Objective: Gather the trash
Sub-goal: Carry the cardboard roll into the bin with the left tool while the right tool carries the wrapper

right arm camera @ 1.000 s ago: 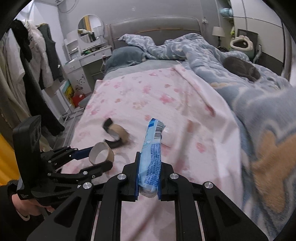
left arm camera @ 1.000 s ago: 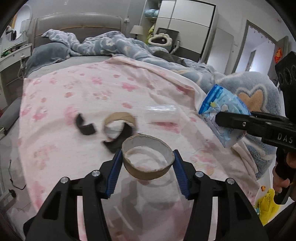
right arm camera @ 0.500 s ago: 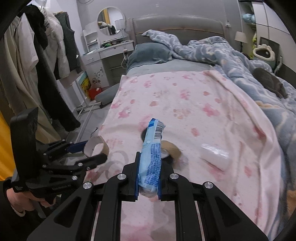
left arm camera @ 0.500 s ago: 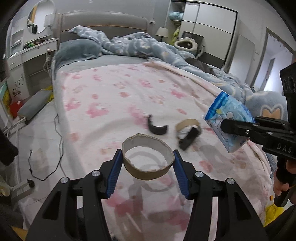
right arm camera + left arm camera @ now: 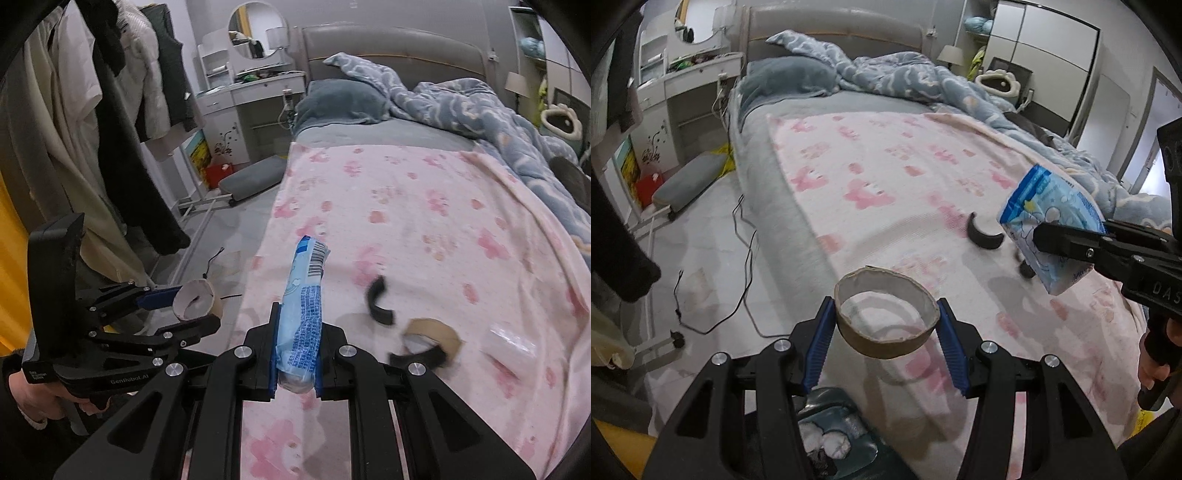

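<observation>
**Cardboard ring left, blue packet right, both over the bed edge**

Brown cardboard, thin-walled and slightly squashed: that is the tape-core ring (image 5: 886, 325) I have in my left gripper (image 5: 886, 334), blue pads (image 5: 818, 343) clenched on its outer wall, opening facing up. It hangs over the near edge of the pink floral blanket (image 5: 886, 177), fuzzy texture, pale pink with darker blotches. Below it a dark bin (image 5: 834, 435) with white wadded scraps inside.

Further right on the blanket, a curved black strip (image 5: 376, 301), then a second cardboard ring (image 5: 432, 332) with another black strip across it, then a clear plastic roll (image 5: 513, 341), blurred.

Right gripper (image 5: 295, 354) is clamped on a glossy blue-and-white soft packet (image 5: 304, 306), flattened, standing on edge between the pads; barcode near its far end, dense blue print I can't read. Left tool body reads "GenRobot.AI"; the right one shows "DAS".
</observation>
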{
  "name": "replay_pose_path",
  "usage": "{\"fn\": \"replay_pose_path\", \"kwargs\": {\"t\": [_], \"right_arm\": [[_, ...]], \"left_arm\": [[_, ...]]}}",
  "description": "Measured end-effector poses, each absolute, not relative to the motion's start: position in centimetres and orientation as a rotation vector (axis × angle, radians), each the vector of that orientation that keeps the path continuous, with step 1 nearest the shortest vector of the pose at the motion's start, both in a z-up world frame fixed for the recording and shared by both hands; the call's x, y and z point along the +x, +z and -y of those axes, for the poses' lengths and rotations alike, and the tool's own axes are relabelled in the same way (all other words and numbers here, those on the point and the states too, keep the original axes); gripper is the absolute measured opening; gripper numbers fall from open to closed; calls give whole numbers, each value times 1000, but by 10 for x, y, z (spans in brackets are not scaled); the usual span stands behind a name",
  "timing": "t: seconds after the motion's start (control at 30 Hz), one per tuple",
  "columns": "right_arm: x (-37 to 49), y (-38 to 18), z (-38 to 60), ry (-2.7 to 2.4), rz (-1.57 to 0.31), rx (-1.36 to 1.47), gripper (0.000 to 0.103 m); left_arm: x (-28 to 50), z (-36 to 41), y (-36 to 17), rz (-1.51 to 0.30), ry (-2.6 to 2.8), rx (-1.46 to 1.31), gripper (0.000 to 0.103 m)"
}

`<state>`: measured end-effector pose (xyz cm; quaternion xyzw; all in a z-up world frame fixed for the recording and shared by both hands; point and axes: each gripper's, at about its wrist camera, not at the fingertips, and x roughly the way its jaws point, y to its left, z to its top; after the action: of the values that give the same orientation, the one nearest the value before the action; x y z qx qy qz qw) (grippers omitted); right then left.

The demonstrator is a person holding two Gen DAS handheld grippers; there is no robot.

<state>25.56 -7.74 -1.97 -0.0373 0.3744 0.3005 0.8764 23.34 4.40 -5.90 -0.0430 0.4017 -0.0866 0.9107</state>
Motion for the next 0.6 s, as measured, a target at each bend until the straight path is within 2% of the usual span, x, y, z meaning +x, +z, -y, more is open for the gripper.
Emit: {"fn": "replay_pose_path", "kwargs": {"t": [0.6], "right_arm": [[264,-36,-19,751,-816,-127,14]], "left_arm": [[220,-114,-106,-1058,-85,-88,58]]}}
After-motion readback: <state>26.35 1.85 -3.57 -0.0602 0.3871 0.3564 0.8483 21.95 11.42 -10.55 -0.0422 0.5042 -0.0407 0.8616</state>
